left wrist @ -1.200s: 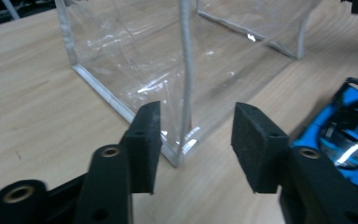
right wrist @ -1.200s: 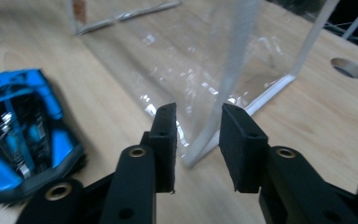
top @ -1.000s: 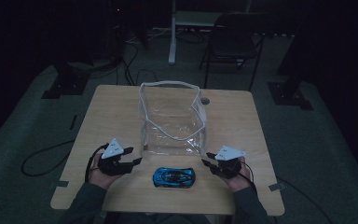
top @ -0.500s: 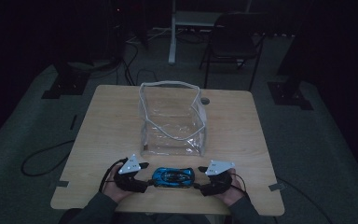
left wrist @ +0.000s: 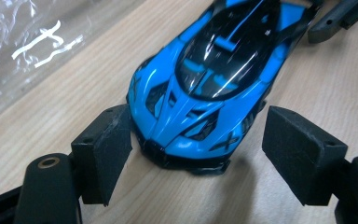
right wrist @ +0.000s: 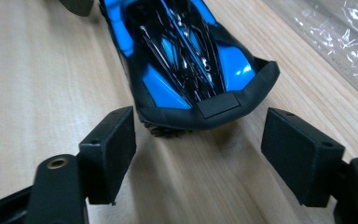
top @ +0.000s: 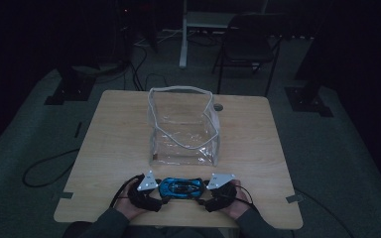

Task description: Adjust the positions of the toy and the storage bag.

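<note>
A blue and black toy car (top: 181,188) lies crosswise on the wooden table (top: 119,139) near its front edge. My left gripper (top: 155,195) is at the car's nose and my right gripper (top: 207,195) is at its tail. In the left gripper view the nose (left wrist: 186,116) sits between the wide-spread pads (left wrist: 105,149) of the left gripper (left wrist: 198,122). The near pad is close to the bumper, but nothing is pinched. In the right gripper view the black rear (right wrist: 205,109) reaches the mouth of the right gripper (right wrist: 200,122). Both sets of jaws have just been opening.
A clear plastic bag (top: 183,129) with a white rim stands open behind the car, mid-table. Its crinkled wall (left wrist: 23,46) lies close beside the car (right wrist: 345,37). A chair (top: 248,44) stands beyond the far edge. Cables trail on the floor at left.
Both hands have come in from the sides of the bag toward the front edge and now flank the car's two ends. Both pairs of jaws stand wider.
</note>
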